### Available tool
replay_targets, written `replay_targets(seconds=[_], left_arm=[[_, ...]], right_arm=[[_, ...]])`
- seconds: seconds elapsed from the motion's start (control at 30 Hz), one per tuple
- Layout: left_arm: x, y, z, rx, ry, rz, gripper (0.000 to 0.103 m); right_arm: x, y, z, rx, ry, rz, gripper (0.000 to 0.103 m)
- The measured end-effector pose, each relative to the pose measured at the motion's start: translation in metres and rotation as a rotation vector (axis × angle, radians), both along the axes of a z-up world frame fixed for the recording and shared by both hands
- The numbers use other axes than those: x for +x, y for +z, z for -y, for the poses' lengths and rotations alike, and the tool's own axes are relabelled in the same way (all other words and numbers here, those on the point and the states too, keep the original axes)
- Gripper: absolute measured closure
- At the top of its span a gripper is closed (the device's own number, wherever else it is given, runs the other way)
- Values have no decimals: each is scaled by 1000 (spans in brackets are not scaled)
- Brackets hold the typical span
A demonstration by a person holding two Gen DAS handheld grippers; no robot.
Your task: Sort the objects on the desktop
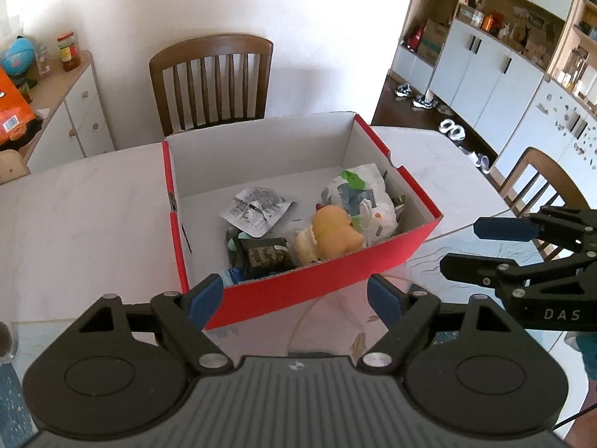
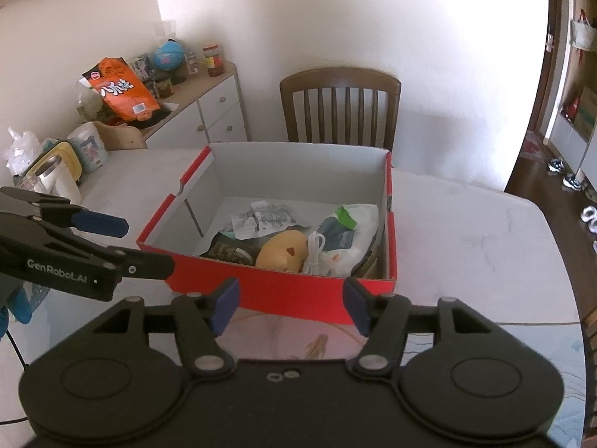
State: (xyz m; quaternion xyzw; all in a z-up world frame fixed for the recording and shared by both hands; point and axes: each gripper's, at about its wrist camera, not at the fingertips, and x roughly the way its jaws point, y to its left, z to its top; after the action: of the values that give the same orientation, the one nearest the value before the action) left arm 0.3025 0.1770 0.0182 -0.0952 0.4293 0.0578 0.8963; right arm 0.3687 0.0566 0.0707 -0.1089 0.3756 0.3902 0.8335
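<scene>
A red box (image 1: 317, 283) (image 2: 283, 287) with a white inside stands on the table. In it lie a yellow duck toy (image 1: 334, 233) (image 2: 281, 248), a white printed sachet (image 1: 255, 209) (image 2: 261, 218), a white and green bag (image 1: 358, 194) (image 2: 347, 231), a dark packet (image 1: 263, 255) (image 2: 231, 250) and a coiled white cable (image 2: 315, 252). My left gripper (image 1: 294, 295) (image 2: 145, 244) hangs open in front of the box's near wall, holding nothing. My right gripper (image 2: 291, 306) (image 1: 462, 248) is open beside the box's near right corner, nothing between its pads.
The pale table (image 1: 93, 216) carries a patterned glass mat near me. A wooden chair (image 1: 212, 82) (image 2: 339, 104) stands behind the box, another chair (image 1: 541, 183) at the right. A side cabinet (image 2: 220, 112) holds an orange snack bag (image 2: 123, 89); a white appliance (image 2: 56, 175) sits at the table's left.
</scene>
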Motion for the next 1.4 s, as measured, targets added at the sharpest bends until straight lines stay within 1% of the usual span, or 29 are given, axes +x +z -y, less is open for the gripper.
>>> replay_targets(seconds=[0.1, 0.23, 0.33, 0.4, 0.47, 0.6, 0.63, 0.67, 0.73, 0.8, 0.87, 1.0, 1.1, 1.4], left_arm=[[-6, 2, 3, 1, 7, 4, 19], [-12, 2, 9, 33, 12, 8, 19], [-17, 2, 11, 46, 18, 16, 12], [-19, 1, 14, 62, 17, 23, 12], [-23, 2, 16, 72, 18, 31, 12], [-27, 1, 18, 82, 29, 41, 10], [-29, 1, 18, 84, 33, 41, 1], [-30, 0, 18, 89, 39, 43, 0], [-32, -1, 19, 106, 50, 46, 0], [-34, -3, 18, 104, 52, 47, 0], [-36, -4, 18, 98, 50, 49, 0], [-41, -3, 20, 76, 37, 68, 0], [-44, -2, 25, 104, 27, 76, 0], [-51, -9, 32, 94, 37, 59, 0]], right_arm=[[-3, 1, 2, 14, 0, -3, 38], [-8, 2, 5, 26, -3, -5, 38], [-13, 2, 8, 30, -2, 7, 38], [-15, 3, 10, 35, -3, 12, 35], [-18, 3, 12, 35, -7, 27, 29], [-23, 3, 14, 40, -11, 47, 22], [-24, 3, 15, 42, -13, 51, 19], [-25, 3, 16, 45, -16, 54, 16], [-26, 3, 17, 53, -25, 60, 12], [-28, 2, 19, 60, -33, 64, 11], [-29, 0, 20, 62, -41, 66, 6], [-33, -1, 20, 64, -42, 72, 4], [-37, -1, 20, 66, -49, 84, 3], [-48, -5, 21, 72, -64, 79, 1]])
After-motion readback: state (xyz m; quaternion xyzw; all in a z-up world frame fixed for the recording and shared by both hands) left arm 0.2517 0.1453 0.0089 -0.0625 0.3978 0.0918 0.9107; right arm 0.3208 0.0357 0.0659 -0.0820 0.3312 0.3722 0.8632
